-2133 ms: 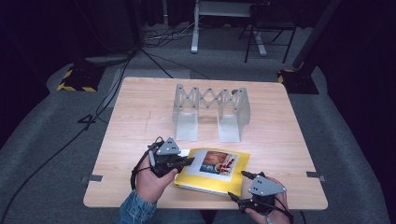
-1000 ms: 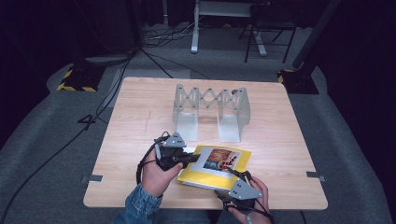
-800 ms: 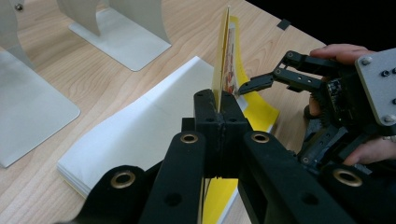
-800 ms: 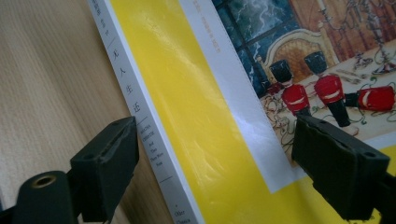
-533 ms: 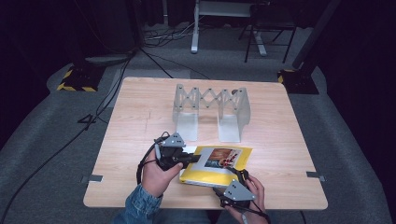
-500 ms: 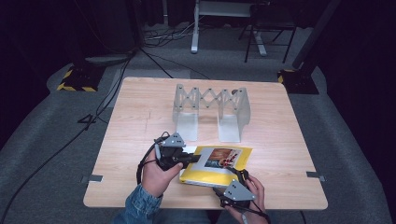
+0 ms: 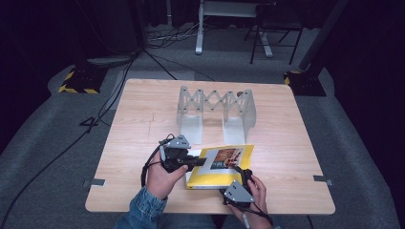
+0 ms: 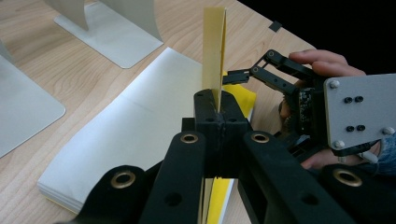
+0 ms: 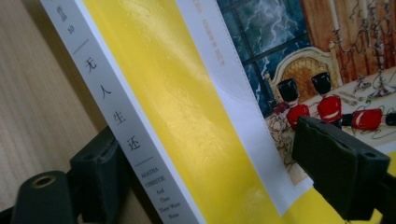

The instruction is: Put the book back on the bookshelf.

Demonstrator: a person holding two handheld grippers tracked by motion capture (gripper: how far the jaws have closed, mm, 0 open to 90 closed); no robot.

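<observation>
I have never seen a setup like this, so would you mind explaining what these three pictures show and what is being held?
A person at a wooden table holds a hand-operated two-jaw gripper in each hand. One picture looks down from above; the other two come from cameras riding on the grippers. On the table stand a grey expandable bookend rack and a yellow book. The left gripper is shut on the book's lifted front cover, seen edge-on in its own view. The right gripper has its jaws astride the book's near edge, by the spine; whether they press cannot be told.
</observation>
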